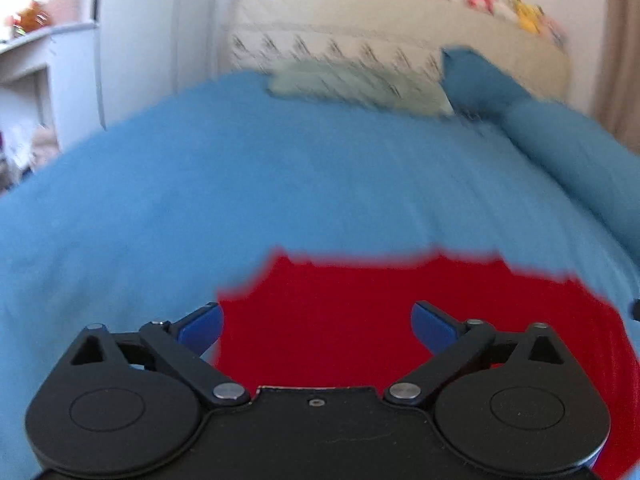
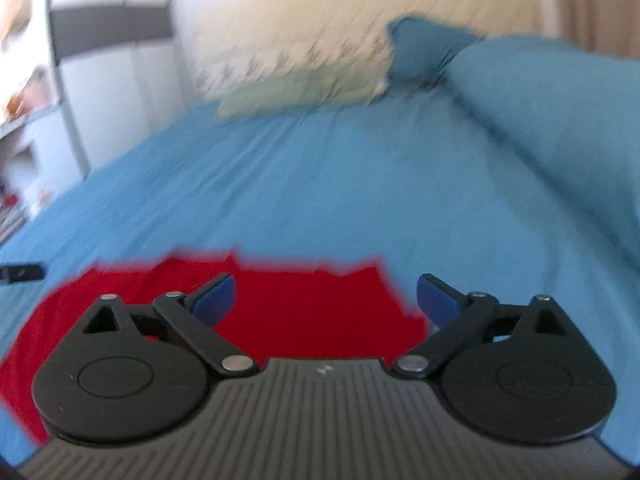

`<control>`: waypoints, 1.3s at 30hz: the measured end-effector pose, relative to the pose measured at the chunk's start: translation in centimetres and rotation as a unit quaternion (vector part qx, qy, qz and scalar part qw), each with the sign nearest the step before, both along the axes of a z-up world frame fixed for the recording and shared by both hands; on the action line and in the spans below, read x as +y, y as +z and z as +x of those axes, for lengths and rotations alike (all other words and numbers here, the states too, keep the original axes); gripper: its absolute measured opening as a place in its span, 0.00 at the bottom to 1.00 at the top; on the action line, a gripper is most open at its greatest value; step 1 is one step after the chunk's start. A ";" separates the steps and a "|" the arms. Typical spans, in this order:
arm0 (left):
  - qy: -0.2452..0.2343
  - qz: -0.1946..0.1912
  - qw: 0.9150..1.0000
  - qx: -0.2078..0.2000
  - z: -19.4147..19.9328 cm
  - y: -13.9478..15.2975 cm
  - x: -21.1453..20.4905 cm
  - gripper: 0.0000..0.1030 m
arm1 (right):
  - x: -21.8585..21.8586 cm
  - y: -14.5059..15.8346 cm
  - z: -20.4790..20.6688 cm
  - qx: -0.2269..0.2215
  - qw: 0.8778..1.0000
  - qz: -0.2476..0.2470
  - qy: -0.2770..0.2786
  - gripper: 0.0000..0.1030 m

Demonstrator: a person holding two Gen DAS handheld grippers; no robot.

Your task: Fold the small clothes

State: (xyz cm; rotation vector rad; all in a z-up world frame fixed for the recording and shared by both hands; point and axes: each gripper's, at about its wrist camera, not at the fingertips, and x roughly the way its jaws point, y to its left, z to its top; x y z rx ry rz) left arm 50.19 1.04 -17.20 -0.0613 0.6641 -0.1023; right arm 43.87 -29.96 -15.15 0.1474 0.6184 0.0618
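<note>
A small red garment lies flat on the blue bedsheet. In the left wrist view my left gripper is open and empty, its blue fingertips spread above the garment's left part. In the right wrist view the red garment lies at lower left, and my right gripper is open and empty over its right edge. Both views are blurred by motion. The near part of the garment is hidden under the gripper bodies.
Blue pillows lie at the right and a pale green pillow at the far end by a beige headboard. A white wardrobe stands at the left. The tip of the other gripper shows at left.
</note>
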 end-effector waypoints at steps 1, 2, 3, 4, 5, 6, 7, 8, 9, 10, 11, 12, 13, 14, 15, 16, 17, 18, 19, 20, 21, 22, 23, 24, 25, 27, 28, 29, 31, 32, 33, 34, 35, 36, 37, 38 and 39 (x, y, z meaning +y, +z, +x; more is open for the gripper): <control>-0.012 0.010 1.000 0.009 -0.9 -0.9 -0.5 0.99 | 0.6 -1.0 -0.4 0.022 1.000 -0.003 0.010 1.00; -0.019 0.022 0.999 0.016 -1.4 -1.5 -0.7 0.99 | 1.0 -1.8 -0.7 0.034 0.999 -0.009 0.010 1.00; -0.023 0.038 0.999 0.026 -1.8 -2.2 -1.0 0.99 | 1.3 -2.6 -0.9 0.047 0.999 -0.012 0.009 1.00; -0.022 0.049 0.998 0.030 -2.2 -2.7 -1.1 0.99 | 1.2 -3.5 -1.0 0.063 0.998 -0.014 0.005 1.00; -0.020 0.062 0.997 0.036 -2.6 -3.3 -1.0 0.99 | 0.9 -4.2 -0.9 0.076 0.997 -0.012 -0.002 1.00; -0.024 0.067 0.996 0.050 -2.6 -4.0 -0.9 0.99 | 0.5 -5.0 -1.0 0.081 0.997 -0.007 -0.009 1.00; -0.026 0.073 0.995 0.064 -2.5 -4.7 -1.2 1.00 | 0.0 -5.3 -1.3 0.072 0.997 0.002 -0.014 1.00; -0.028 0.074 0.995 0.064 -2.6 -4.9 -1.1 1.00 | -0.3 -5.3 -1.4 0.069 0.997 0.007 -0.019 1.00; -0.029 0.071 0.995 0.062 -2.6 -4.8 -1.0 1.00 | -0.3 -5.4 -1.3 0.072 0.997 0.007 -0.019 1.00; -0.028 0.075 0.994 0.068 -2.5 -4.6 -1.2 1.00 | -0.1 -5.4 -1.0 0.078 0.997 -0.001 -0.013 1.00; -0.028 0.087 0.993 0.072 -2.2 -4.2 -1.8 1.00 | 0.4 -5.3 -1.2 0.083 0.996 -0.014 -0.007 1.00; -0.028 0.100 0.992 0.070 -2.4 -3.8 -2.0 1.00 | 0.8 -5.1 -1.2 0.088 0.996 -0.026 0.000 1.00; -0.028 0.117 0.991 0.056 -3.2 -3.1 -2.3 1.00 | 0.8 -4.5 -1.3 0.093 0.995 -0.032 0.004 1.00; -0.030 0.128 0.991 0.038 -3.9 -2.3 -2.7 1.00 | 0.7 -3.8 -1.3 0.092 0.995 -0.033 0.003 1.00; -0.036 0.133 0.990 0.017 -4.9 -1.4 -3.1 1.00 | 0.3 -2.7 -2.0 0.081 0.996 -0.030 -0.001 1.00; -0.043 0.129 0.991 0.004 -5.4 -0.7 -3.1 1.00 | -0.2 -1.7 -2.9 0.066 0.998 -0.025 -0.004 1.00; -0.054 0.118 0.991 -0.005 -6.2 0.2 -3.5 1.00 | -0.8 -0.9 -3.8 0.057 0.998 -0.019 -0.004 1.00; -0.065 0.107 0.992 -0.006 -6.7 0.8 -3.8 1.00 | -1.4 -0.4 -4.6 0.058 0.998 -0.013 0.001 1.00; -0.081 0.092 0.992 -0.003 -7.2 1.4 -4.4 1.00 | -2.0 -0.3 -5.1 0.065 0.998 -0.011 0.005 1.00; -0.095 0.083 0.992 0.002 -7.4 1.7 -5.0 1.00 | -2.4 -0.5 -5.2 0.072 0.997 -0.009 0.005 1.00; -0.106 0.078 0.991 0.004 -7.4 1.9 -5.7 1.00 | -2.8 -0.9 -5.1 0.079 0.997 -0.008 -0.002 1.00; -0.113 0.075 0.991 0.004 -7.4 1.9 -6.4 1.00 | -3.5 -1.2 -5.0 0.083 0.996 0.000 -0.009 1.00; -0.117 0.070 0.991 0.007 -7.3 1.9 -7.3 1.00 | -4.1 -1.6 -5.1 0.086 0.996 0.014 -0.018 1.00; -0.117 0.065 0.991 0.010 -7.1 1.8 -7.7 1.00 | -4.8 -1.9 -5.2 0.086 0.995 0.033 -0.030 1.00; -0.111 0.061 0.992 0.012 -6.9 1.5 -8.2 1.00 | -5.3 -2.3 -5.3 0.083 0.994 0.056 -0.041 1.00; -0.090 0.054 0.994 0.012 -6.6 1.2 -8.8 1.00 | -5.9 -3.2 -5.2 0.076 0.992 0.085 -0.051 1.00; -0.085 0.048 0.995 0.015 -6.6 1.0 -9.1 1.00 | -6.0 -3.6 -5.1 0.073 0.991 0.095 -0.053 1.00; -0.082 0.038 0.996 0.019 -6.5 0.7 -9.2 1.00 | -6.0 -4.1 -4.9 0.073 0.991 0.102 -0.053 0.91; -0.083 0.031 0.996 0.023 -6.4 0.3 -9.6 1.00 | -6.0 -4.6 -4.4 0.073 0.991 0.101 -0.057 0.84; -0.083 0.032 0.996 0.024 -6.3 0.0 -9.8 1.00 | -5.9 -4.8 -4.2 0.071 0.991 0.098 -0.059 0.83; -0.081 0.037 0.996 0.024 -6.0 -0.2 -9.9 1.00 | -5.9 -4.9 -4.1 0.070 0.991 0.098 -0.063 0.83; -0.076 0.044 0.996 0.022 -5.5 -0.6 -9.9 1.00 | -6.0 -5.0 -3.8 0.070 0.990 0.101 -0.066 0.83; -0.073 0.047 0.996 0.023 -5.3 -0.8 -10.0 1.00 | -6.0 -5.0 -3.6 0.067 0.990 0.102 -0.066 0.82; -0.073 0.047 0.996 0.024 -5.1 -1.0 -10.1 1.00 | -6.0 -5.0 -3.4 0.065 0.991 0.102 -0.063 0.80; -0.073 0.046 0.996 0.025 -4.8 -1.3 -10.0 1.00 | -5.9 -5.1 -3.1 0.065 0.991 0.101 -0.057 0.77; -0.072 0.045 0.996 0.026 -4.5 -1.4 -10.1 1.00 | -5.8 -5.1 -2.9 0.065 0.992 0.101 -0.048 0.73; -0.073 0.043 0.996 0.027 -4.4 -1.5 -10.2 1.00 | -5.8 -5.1 -2.7 0.065 0.992 0.105 -0.038 0.71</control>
